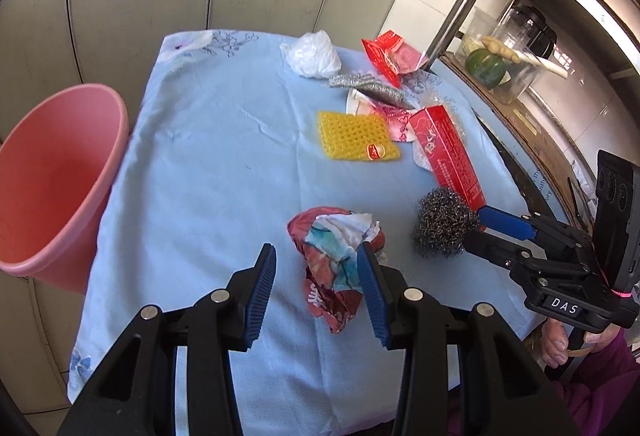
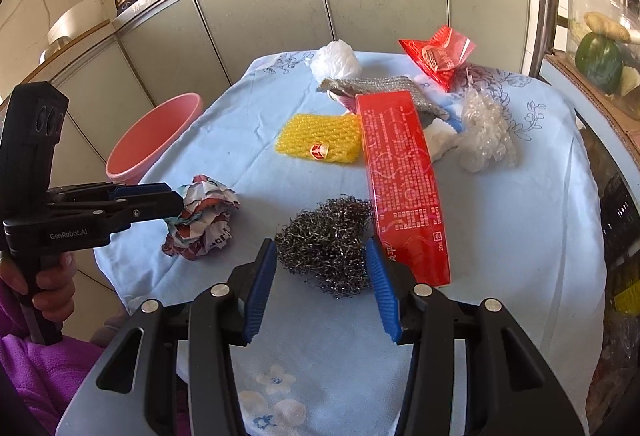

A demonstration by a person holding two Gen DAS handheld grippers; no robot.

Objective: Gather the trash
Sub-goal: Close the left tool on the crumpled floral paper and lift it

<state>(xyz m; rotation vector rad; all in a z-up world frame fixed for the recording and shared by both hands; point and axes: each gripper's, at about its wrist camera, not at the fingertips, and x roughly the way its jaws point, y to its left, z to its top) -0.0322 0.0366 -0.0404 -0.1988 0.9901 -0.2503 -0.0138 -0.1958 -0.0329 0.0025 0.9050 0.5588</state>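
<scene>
Trash lies on a table under a light blue cloth. A crumpled colourful wrapper sits between the fingers of my left gripper, close to the right finger; the gripper is open. A dark steel-wool ball rests on the cloth beside a long red box. My right gripper is open, its fingertips on either side of the ball's near edge. A pink bin stands off the table's left side.
Farther back lie a yellow mesh pad, a silver scouring cloth, a white plastic bag, a red foil wrapper and bubble wrap. Grey cabinets stand behind; a shelf with a green squash is right.
</scene>
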